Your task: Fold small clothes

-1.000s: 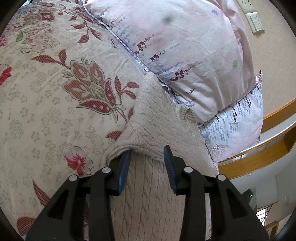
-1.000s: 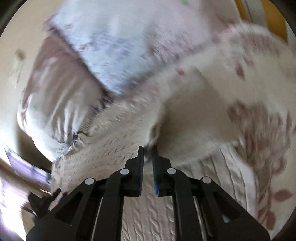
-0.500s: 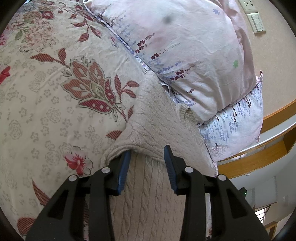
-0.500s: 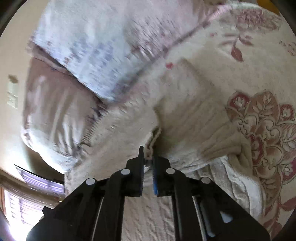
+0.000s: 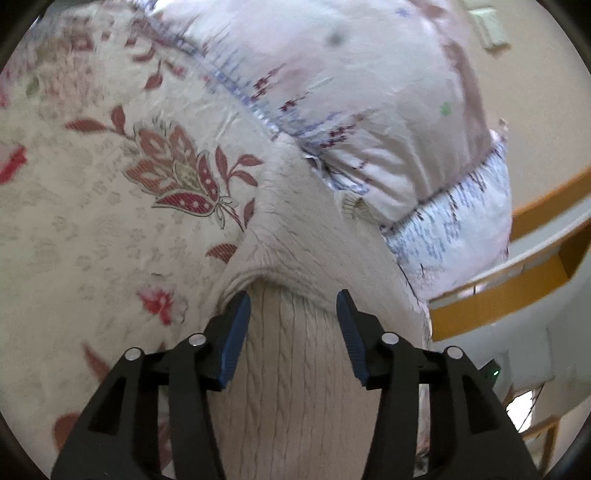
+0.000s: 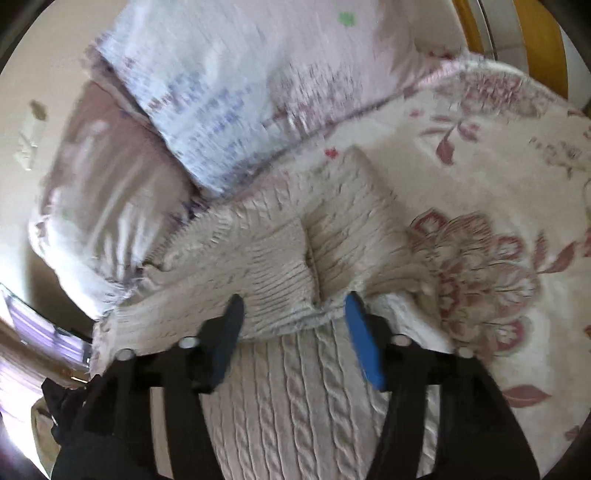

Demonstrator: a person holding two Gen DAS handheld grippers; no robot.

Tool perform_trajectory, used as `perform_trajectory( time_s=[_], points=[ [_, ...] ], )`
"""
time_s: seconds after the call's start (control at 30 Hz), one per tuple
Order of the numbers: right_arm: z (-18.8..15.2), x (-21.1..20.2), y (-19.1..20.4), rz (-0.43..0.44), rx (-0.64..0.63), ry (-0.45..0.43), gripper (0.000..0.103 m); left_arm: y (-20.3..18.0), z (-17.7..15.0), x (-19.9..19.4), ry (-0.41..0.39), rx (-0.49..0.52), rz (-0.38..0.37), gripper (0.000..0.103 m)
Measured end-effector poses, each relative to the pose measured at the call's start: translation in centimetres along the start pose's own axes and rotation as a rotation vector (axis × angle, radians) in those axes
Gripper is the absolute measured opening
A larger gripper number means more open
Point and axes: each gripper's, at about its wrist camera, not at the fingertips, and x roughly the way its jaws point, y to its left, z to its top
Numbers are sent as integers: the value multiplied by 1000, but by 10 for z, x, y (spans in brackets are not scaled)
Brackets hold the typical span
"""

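Observation:
A beige cable-knit sweater (image 5: 295, 387) lies on the floral bedspread (image 5: 92, 221), its far part folded back over the body. My left gripper (image 5: 293, 306) is open, its blue-padded fingers straddling the fold edge just above the knit. In the right wrist view the same sweater (image 6: 295, 398) shows a sleeve (image 6: 266, 266) folded across the body. My right gripper (image 6: 295, 310) is open and empty, its fingers either side of the folded sleeve's edge.
Two pillows, a pink one (image 5: 351, 92) and a blue-patterned one (image 5: 454, 229), lie against the sweater's far edge. A wooden bed frame (image 5: 517, 280) runs at the right. The wall with switches (image 5: 491, 29) is behind.
My right gripper was shut on the sleeve edge, carried it over the sweater's body, and has now opened and let it go. My left gripper stayed open and shifted slightly.

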Motion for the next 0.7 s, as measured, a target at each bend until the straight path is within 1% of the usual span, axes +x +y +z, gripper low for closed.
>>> perform_trajectory(
  time_s=[0.07,0.17,0.3,0.33,0.37,0.4,0.5,0.53,0.57,0.6,0.63,0.7],
  points=[
    [-4,-18,-7,24,-20,-4,61,-2,-7,-16,-9,43,1,53],
    [-11,-38,-26,55,-15,23,61,-1,-20,-36,-5,92,9,55],
    [-28,-54,-50,52,-12,74,60,6,-37,-54,27,130,28,55],
    [-33,-57,-55,54,-12,89,59,7,-47,-60,40,141,28,55],
    [-41,-62,-60,52,-14,104,57,9,-50,-63,46,145,27,55],
    [-46,-66,-64,51,-17,114,54,11,-55,-67,55,149,23,55],
    [-64,-74,-74,65,-8,152,49,18,-71,-75,83,139,-2,55],
    [-71,-77,-78,78,1,164,46,20,-78,-77,95,128,-15,52],
    [-75,-78,-80,90,5,165,46,23,-84,-79,107,119,-30,51],
    [-80,-82,-82,112,10,165,45,25,-90,-80,117,113,-41,46],
    [-87,-84,-83,145,23,176,41,26,-96,-83,118,116,-47,43],
    [-96,-84,-84,202,41,204,37,25,-103,-84,127,117,-64,38]
  ],
)
